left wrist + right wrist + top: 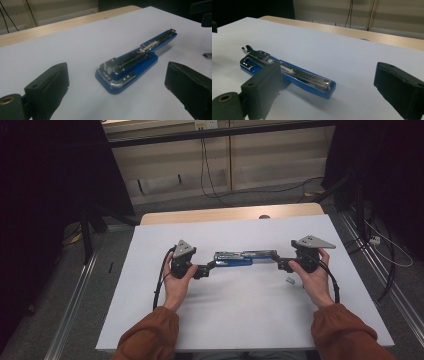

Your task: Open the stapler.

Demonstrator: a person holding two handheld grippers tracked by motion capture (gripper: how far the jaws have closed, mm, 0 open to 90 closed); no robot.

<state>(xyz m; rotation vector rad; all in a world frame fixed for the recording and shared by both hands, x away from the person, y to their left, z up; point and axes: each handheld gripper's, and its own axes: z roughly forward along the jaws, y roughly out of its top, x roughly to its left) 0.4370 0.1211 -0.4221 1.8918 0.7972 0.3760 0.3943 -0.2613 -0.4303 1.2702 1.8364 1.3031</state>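
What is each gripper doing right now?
Left gripper: open, holding nothing.
Right gripper: open, holding nothing; blue stapler lies opened flat on the table.

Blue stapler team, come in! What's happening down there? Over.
Left gripper open, right gripper open, one at each end. Blue metal stapler lies swung open flat on the white table, not held. Small grey staple strip nearby, not in the way.

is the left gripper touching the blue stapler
Apart. The left gripper view shows the left gripper with jaws wide open and white table between both pads and the stapler.
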